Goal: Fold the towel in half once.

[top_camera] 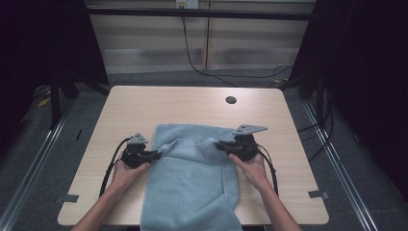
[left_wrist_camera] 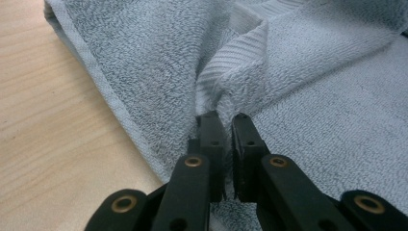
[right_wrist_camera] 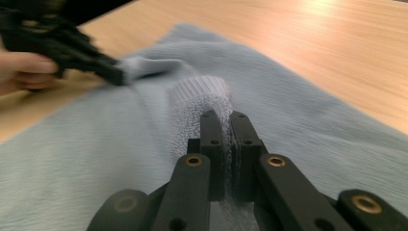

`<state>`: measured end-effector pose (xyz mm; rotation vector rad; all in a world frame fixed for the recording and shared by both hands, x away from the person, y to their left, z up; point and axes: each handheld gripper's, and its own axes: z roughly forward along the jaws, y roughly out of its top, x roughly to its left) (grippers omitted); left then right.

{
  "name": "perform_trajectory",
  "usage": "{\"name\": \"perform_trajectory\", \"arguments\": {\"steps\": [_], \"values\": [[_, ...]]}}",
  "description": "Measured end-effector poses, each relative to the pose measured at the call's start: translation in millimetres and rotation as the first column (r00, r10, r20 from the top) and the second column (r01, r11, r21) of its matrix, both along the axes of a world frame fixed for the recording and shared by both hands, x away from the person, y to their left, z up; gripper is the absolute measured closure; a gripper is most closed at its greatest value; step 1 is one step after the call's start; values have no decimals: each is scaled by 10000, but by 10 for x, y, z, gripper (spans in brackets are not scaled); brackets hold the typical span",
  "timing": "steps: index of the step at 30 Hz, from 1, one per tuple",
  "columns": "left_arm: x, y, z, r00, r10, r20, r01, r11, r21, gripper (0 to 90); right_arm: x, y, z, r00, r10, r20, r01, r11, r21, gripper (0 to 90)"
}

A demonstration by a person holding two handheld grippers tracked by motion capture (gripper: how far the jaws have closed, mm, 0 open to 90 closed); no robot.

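Two grippers, left gripper point(top_camera: 156, 155) and right gripper point(top_camera: 219, 144), have jaws clamped on the towel's point(top_camera: 192, 187) hem.

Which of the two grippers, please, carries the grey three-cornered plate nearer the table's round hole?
The right gripper: its plate sits closest to the hole. The left gripper stands farther off. Both are shut on the blue towel.

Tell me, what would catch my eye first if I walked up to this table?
A pale blue towel lies across the near middle of the wooden table, spilling over the front edge. A person's hands pinch it from both sides with black tools: the left gripper and the right gripper are each clamped on a bunched towel edge. A small dark round hole sits near the far edge.
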<state>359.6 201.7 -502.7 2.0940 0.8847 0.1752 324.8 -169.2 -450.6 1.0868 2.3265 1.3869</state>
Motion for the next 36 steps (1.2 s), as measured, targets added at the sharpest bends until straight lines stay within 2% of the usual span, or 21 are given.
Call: {"name": "perform_trajectory", "arguments": {"steps": [3,6,8,10,11,13,14,15,16,18,19,20,21,24,27,29,36], "values": [[-84,37,51,9999,-155,58,156,9994,-304,853,-148,139,-47,9980,602,-194,-609,9974,-385,863],[-224,57,100,9988,-479,109,482,9985,-255,853,-307,192,-145,9938,989,-513,-1027,9918,-766,863],[-339,68,89,9968,-799,65,800,9968,-59,853,-395,176,-214,9915,1046,-775,-1119,9891,-958,863],[-412,61,32,9943,-1071,-11,1070,9937,341,852,-466,149,-281,9886,1164,-951,-1263,9864,-1057,863],[-435,60,7,9936,-1121,161,1113,9928,449,852,-494,140,-314,9872,1170,-1084,-1288,9857,-1088,863],[-415,51,18,9941,-1075,123,1067,9928,552,854,-512,136,-374,9858,1203,-1173,-1354,9822,-1302,862],[-395,35,22,9943,-1026,290,1002,9921,750,855,-502,134,-388,9860,1151,-1205,-1308,9827,-1312,863],[-366,26,22,9939,-1030,400,990,9908,923,856,-485,135,-390,9864,1096,-1225,-1258,9831,-1331,863],[-327,14,13,9953,-912,330,885,9931,765,857,-461,136,-387,9884,975,-1164,-1151,9811,-1554,863],[-228,-7,15,9965,-800,258,778,9938,797,858,-383,126,-410,9904,691,-1198,-908,9782,-1867,863],[-179,-15,15,9974,-645,323,615,9944,861,859,-329,104,-431,9906,561,-1247,-778,9812,-1765,863],[-132,-21,5,9984,-490,283,468,9962,741,859,-279,81,-441,9897,449,-1361,-673,9840,-1650,864],[-85,-31,4,9987,-436,248,417,9965,731,859,-231,69,-448,9911,323,-1291,-545,9836,-1721,865],[44,-70,9,9986,-274,442,229,9949,987,860,-111,62,-442,9925,105,-1222,-351,9790,-2007,865],[157,-102,-6,9993,-18,365,-12,9968,799,859,23,70,-428,9934,-118,-1142,-152,9725,-2324,865],[242,-117,-7,9987,69,501,-114,9958,911,859,126,73,-424,9925,-259,-1198,-29,9723,-2338,865],[539,-155,-8,9980,572,263,-592,9949,820,859,446,73,-437,9915,-724,-1079,450,9704,-2374,865]]}}
